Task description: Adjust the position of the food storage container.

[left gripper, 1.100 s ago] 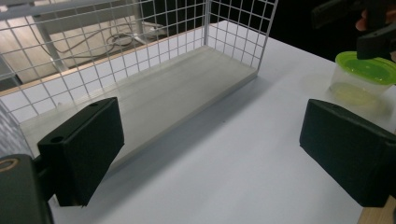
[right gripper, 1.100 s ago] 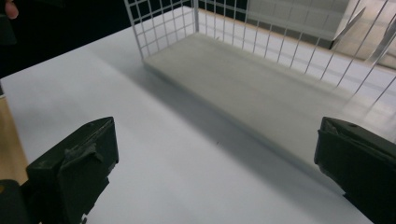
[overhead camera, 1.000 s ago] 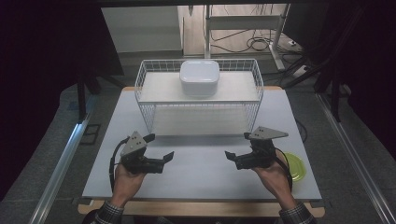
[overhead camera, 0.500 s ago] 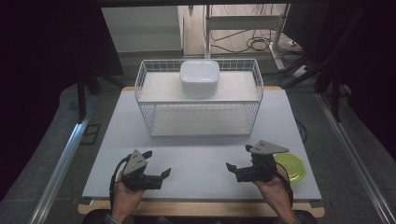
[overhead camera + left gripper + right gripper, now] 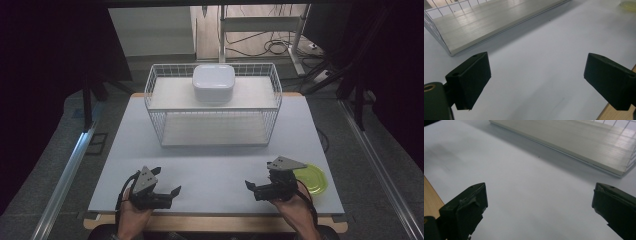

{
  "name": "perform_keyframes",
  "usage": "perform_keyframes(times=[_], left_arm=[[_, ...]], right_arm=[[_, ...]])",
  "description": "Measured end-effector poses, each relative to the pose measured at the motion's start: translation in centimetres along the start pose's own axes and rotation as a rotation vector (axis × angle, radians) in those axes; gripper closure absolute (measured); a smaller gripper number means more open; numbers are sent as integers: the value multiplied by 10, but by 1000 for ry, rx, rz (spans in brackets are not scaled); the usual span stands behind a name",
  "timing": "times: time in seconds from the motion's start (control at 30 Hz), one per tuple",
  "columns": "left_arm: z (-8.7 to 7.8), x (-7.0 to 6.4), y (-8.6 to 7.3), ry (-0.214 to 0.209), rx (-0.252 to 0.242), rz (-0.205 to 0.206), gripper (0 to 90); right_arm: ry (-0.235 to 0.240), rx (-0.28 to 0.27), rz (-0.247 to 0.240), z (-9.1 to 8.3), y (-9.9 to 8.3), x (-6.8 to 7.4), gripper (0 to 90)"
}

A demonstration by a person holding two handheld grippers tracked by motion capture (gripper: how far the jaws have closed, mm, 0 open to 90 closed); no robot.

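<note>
Both claws are parked low at the near edge of the worktop (image 5: 215,165), well apart from each other. The left claw (image 5: 167,192) is held in a hand (image 5: 132,217) at the near left, jaws spread wide with nothing between them; in the left gripper view the gap (image 5: 536,82) is just bare white surface. Same deal with the right claw (image 5: 255,189), held in the other hand (image 5: 295,210) at the near right: jaws wide apart, nothing gripped, and only plain worktop is seen between them in the right gripper view (image 5: 539,210). The two claws are pointed roughly toward each other across the middle.

A green plate (image 5: 312,179) is laid flat on the worktop just beside the right claw, on its outer side, close to the right edge. Whether it's actually touched by the hand can't be told.

Farther back, a wire rack (image 5: 214,125) is set across the far half of the worktop, well away from both claws. A white box (image 5: 214,82) is sat on the rack's top shelf, about centred. The lower shelf (image 5: 486,22) is seen in both gripper views.
</note>
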State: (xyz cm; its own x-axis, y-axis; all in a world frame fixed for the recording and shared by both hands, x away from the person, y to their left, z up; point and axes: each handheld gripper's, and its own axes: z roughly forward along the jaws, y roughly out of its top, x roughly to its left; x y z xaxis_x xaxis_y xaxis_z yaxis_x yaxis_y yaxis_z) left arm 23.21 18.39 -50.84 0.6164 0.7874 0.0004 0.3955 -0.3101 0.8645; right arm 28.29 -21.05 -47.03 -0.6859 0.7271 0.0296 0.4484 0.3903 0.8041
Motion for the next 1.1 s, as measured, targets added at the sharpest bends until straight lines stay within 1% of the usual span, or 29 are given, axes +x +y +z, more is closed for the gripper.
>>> perform_keyframes(times=[0.07, 0.13, 0.17, 0.2, 0.37, 0.43, 0.47, 0.53, 0.6, 0.67, 0.7, 0.87, 1.03, 1.1], left_arm=[[1, 0, 0, -3, 3, -2, 68], [1, 0, -1, -4, 4, -5, 68], [2, 1, -1, -4, 5, -7, 68], [2, 1, -1, -5, 6, -9, 68], [3, 1, -2, -9, 12, -11, 68], [3, 1, -2, -11, 12, -12, 68], [3, 1, -2, -12, 12, -14, 68], [3, 1, -2, -13, 14, -17, 68], [3, 1, -2, -14, 16, -17, 68], [4, 1, -2, -14, 20, -17, 68], [4, 1, -2, -15, 23, -17, 68], [7, -1, -3, -9, 47, -3, 69], [8, -2, -3, -17, 58, 8, 69], [9, -2, -3, -19, 62, 10, 69]], right_arm=[[-1, 17, 29, -1, 0, -4, 10], [-28, 38, 36, -4, -1, -6, 128], [-31, 47, 32, -7, -2, -8, 193], [-36, 54, 31, -9, -2, -9, 299], [-61, 72, -1, -26, -4, -19, 641], [-88, 84, -11, -33, -6, -24, 742], [-104, 85, -7, -36, -7, -27, 787], [-121, 79, 13, -43, -9, -35, 852], [-152, 72, 40, -51, -12, -42, 894], [-172, 65, 63, -59, -14, -49, 898], [-190, 64, 76, -64, -17, -54, 898], [-253, 59, 127, -81, -27, -72, 899], [-311, 46, 186, -98, -38, -89, 899], [-331, 47, 197, -101, -41, -93, 899]])
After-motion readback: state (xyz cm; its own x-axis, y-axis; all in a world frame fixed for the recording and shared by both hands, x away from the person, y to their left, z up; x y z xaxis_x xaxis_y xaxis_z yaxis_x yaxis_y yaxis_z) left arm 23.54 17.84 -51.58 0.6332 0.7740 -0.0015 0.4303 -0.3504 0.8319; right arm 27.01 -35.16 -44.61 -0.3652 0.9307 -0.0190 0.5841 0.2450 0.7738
